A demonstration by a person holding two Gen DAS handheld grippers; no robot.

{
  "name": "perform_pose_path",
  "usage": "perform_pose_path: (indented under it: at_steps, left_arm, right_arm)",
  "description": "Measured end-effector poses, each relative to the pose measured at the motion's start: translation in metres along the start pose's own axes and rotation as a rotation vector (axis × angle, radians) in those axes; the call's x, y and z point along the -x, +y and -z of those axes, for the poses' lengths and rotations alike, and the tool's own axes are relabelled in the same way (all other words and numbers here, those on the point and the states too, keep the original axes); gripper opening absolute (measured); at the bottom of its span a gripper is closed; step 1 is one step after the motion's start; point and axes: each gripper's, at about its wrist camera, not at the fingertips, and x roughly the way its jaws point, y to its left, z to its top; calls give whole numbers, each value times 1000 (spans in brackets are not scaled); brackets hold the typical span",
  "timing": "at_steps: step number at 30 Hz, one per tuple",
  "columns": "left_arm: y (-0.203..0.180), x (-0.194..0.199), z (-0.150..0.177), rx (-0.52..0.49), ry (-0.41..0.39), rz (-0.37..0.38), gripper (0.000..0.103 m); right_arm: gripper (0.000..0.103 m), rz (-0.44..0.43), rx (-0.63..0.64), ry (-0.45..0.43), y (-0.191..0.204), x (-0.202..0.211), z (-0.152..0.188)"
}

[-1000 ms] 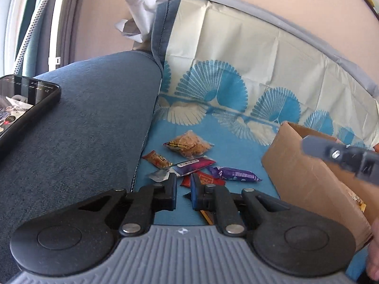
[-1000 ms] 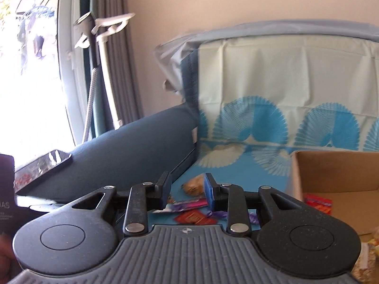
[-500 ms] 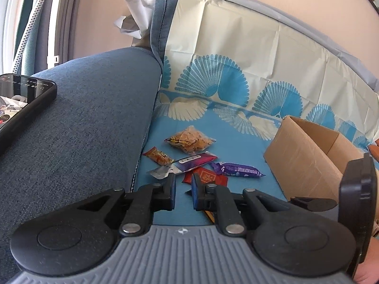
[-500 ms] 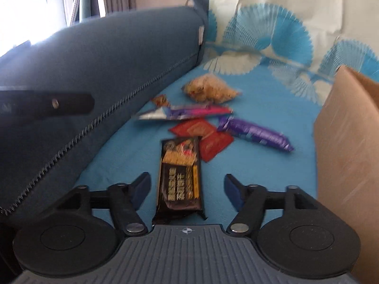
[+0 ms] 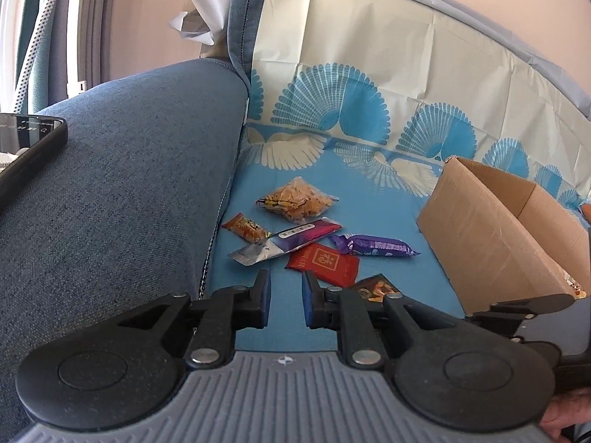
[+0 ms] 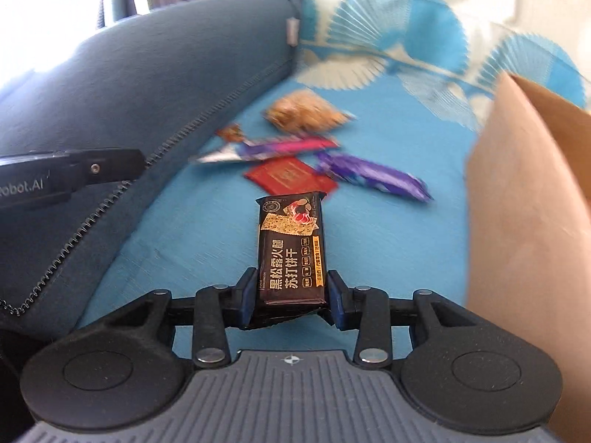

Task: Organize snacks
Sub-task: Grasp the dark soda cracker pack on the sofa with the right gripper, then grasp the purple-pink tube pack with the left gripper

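Observation:
Several snack packets lie on the blue sofa cover: a clear bag of orange crisps [image 5: 297, 201], a small orange packet [image 5: 245, 227], a pink and silver sachet [image 5: 288, 245], a red packet [image 5: 325, 264] and a purple bar [image 5: 375, 247]. My right gripper [image 6: 291, 301] is shut on the near end of a black cracker pack [image 6: 291, 251], which lies lengthwise ahead of it. My left gripper [image 5: 286, 302] hangs just short of the pile, its jaws a narrow gap apart and empty. The black pack's far end [image 5: 376, 288] peeks out beside it.
An open cardboard box [image 5: 491, 229] stands on the seat right of the snacks. The blue sofa armrest [image 5: 122, 192] rises on the left with a black phone [image 5: 26, 151] on it. The patterned cover runs up the backrest [image 5: 388, 85].
My right gripper has come down over the seat and closed its open jaws on the black cracker pack. My left gripper has held about still.

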Motion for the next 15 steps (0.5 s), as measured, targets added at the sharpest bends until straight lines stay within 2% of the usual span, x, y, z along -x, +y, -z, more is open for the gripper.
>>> perform_pose_path:
  at_steps: [5,8,11,15]
  left_arm:
    - [-5,-10,0,-25,42,-36,20]
    - [-5,-13,0,-29,60,-44,24]
    - [-7,-15,0,-46,75,-50,29]
    - [-9,-25,-3,-58,108,-39,34]
  right_arm:
    - [42,-22,-58,116,-11,-2,6]
    - [48,-11,-61,94,-14,-3,5]
    - [50,-12,-63,77,-16,-5,5]
    - [49,-17,-43,99,-12,-13,6]
